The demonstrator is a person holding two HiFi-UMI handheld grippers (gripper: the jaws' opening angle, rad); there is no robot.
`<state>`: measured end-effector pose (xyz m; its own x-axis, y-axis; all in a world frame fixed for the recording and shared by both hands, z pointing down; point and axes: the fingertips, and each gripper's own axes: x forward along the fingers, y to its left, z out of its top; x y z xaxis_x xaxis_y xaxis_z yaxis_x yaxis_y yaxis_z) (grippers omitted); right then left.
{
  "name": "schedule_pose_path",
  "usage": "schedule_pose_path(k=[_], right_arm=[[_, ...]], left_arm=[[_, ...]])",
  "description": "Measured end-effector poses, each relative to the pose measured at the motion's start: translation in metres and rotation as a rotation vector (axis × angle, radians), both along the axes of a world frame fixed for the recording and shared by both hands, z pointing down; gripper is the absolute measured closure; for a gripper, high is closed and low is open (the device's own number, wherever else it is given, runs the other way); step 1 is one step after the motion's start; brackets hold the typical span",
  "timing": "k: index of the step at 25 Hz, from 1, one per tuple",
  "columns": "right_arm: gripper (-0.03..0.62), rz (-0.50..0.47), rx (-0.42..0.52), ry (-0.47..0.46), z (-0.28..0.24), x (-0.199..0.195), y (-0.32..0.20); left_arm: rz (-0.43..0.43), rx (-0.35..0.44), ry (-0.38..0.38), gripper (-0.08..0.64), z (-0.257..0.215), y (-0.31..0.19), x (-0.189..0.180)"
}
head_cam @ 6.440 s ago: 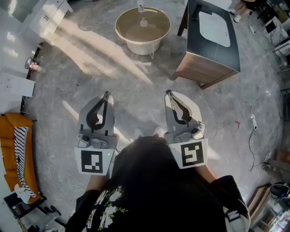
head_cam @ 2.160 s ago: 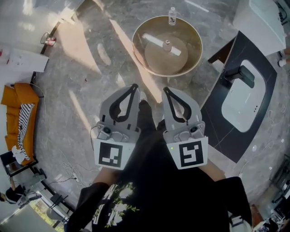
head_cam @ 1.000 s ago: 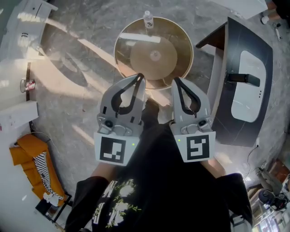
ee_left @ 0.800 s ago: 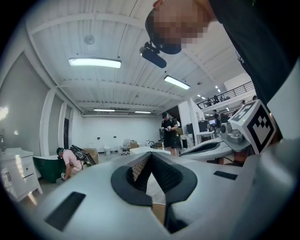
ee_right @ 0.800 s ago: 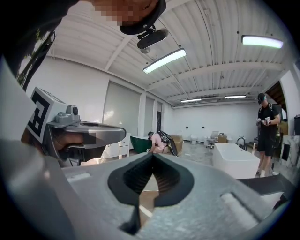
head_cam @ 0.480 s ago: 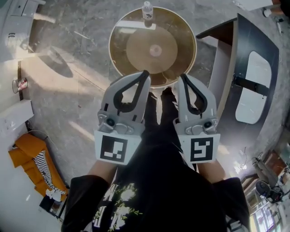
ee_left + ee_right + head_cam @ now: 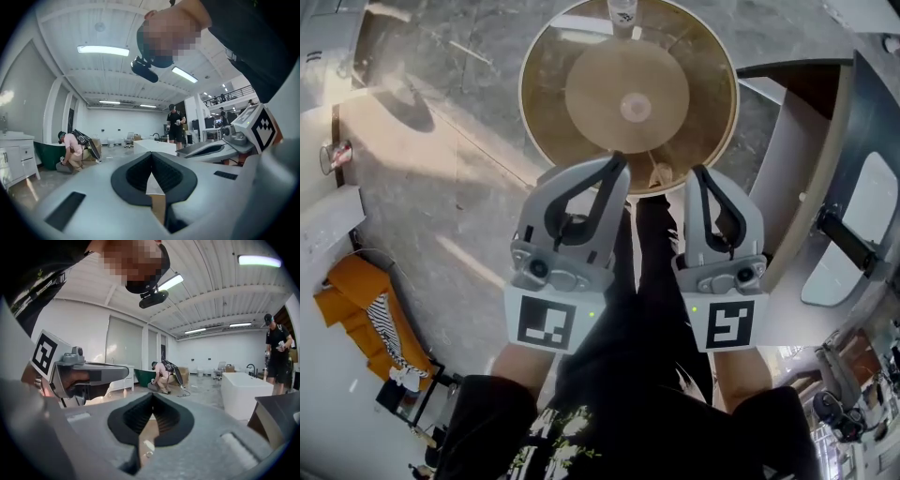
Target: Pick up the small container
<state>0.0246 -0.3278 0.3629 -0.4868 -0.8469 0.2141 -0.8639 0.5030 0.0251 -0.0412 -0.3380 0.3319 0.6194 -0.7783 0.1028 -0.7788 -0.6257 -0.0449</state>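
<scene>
A small clear bottle point(image 7: 623, 11) stands on the far rim of a round tub point(image 7: 534, 66) with a brown inside, at the top of the head view. Both grippers are held side by side over the tub's near rim, pointing at it and far short of the bottle. My left gripper point(image 7: 622, 161) has its jaws together with nothing between them, and its own view shows the tips meeting point(image 7: 151, 155). My right gripper point(image 7: 697, 172) is shut too, likewise empty point(image 7: 152, 395). The person's dark legs and shirt fill the lower middle of the head view.
A dark-topped vanity with a white basin point(image 7: 853, 234) stands close on the right. An orange seat point(image 7: 366, 314) lies at the far left. In the gripper views a person crouches point(image 7: 70, 147), another stands point(image 7: 176, 126), and a white bathtub point(image 7: 241, 390) sits on the grey floor.
The round tub has come nearer and now lies right under the gripper tips. The vanity has slid toward the right edge. Both grippers stayed shut and side by side.
</scene>
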Motion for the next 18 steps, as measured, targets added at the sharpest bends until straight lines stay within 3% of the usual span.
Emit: schedule_pose_path(k=[5, 9, 18], right_arm=[[0.595, -0.028, 0.010, 0.012, 0.092, -0.004, -0.016], [0.595, -0.044, 0.019, -0.002, 0.143, -0.014, -0.024], [0.590, -0.150, -0.019, 0.032, 0.280, -0.029, -0.034]], left_arm=[[-0.006, 0.005, -0.002, 0.546, 0.095, -0.015, 0.003], [-0.006, -0.036, 0.003, 0.546, 0.146, -0.017, 0.004], [-0.012, -0.040, -0.038, 0.546, 0.267, -0.035, 0.003]])
